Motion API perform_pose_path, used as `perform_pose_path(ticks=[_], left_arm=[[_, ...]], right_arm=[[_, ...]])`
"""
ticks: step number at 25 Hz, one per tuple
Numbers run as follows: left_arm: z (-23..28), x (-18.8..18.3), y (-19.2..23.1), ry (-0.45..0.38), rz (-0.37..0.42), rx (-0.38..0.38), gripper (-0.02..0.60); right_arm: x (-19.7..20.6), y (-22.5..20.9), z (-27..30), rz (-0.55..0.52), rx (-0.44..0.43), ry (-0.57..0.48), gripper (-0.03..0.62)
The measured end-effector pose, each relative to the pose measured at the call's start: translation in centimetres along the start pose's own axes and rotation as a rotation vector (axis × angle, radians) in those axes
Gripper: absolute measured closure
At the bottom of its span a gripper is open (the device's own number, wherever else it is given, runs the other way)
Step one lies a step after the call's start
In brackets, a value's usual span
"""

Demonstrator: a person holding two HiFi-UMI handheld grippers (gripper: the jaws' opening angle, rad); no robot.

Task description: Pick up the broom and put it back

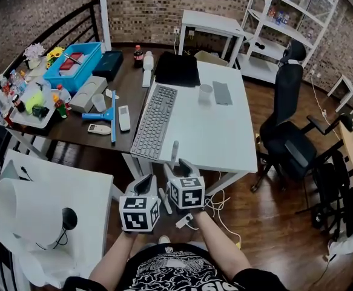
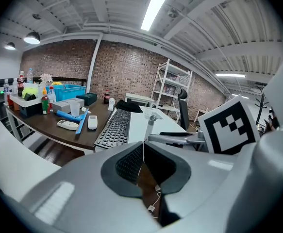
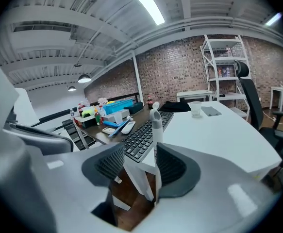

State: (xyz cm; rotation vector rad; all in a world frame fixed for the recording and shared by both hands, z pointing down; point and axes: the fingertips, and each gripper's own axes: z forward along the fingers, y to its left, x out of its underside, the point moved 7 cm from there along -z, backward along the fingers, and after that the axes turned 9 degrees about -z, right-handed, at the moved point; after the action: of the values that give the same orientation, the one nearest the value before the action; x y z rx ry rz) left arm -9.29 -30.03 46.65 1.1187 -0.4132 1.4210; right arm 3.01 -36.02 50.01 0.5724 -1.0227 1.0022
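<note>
Since the broom is the only thing the task names, the rest of the scene is taken mainly as obstacles. The white counter (image 1: 224, 132) fills the middle of the head view, and a dark counter (image 1: 134, 77) crowded with small items adjoins it at the left. A grey keyboard (image 1: 155, 121) lies along the white counter's left edge.

The broom (image 3: 157, 125) is seen as a slim white handle with a rounded top. It stands nearly upright against the near edge of the white counter, just below the keyboard's near end in the head view. Its head is hidden below the frame.

The right tongs (image 3: 140, 149) are spread with the handle between them. The handle lies close against the pad at the right of the frame, and the other pad is clearly apart from it, so nothing is pinched yet. The left tongs (image 2: 142, 143) are pressed together at their tips and hold nothing. They are held just left of the right tongs in the head view.

The step in hand is judged to be the grasp of the handle. The handle would best be centred between the pads before they are closed. It should be clamped squarely, a little below the rounded top. The lift is best kept upright, so that the counter edge and keyboard are not knocked.
</note>
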Motion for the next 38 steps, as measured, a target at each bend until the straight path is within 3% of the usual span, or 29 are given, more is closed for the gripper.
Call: perform_pose_path(ticks=[20,23,38], left_arm=[[0.4,-0.4,3.5,0.019,0.004,-0.067,0.571],[0.3,-0.5,3.8,0.015,-0.001,-0.076,0.571],[-0.3,0.7,2.4,-0.004,-0.024,-0.058,0.571]], right_arm=[[2.6,-3.3,7.8,0.015,0.079,0.094,0.398],[2.5,-3.5,7.8,-0.019,0.109,0.086,0.496],[4.1,-2.2,3.0,-0.052,0.095,0.071,0.497]])
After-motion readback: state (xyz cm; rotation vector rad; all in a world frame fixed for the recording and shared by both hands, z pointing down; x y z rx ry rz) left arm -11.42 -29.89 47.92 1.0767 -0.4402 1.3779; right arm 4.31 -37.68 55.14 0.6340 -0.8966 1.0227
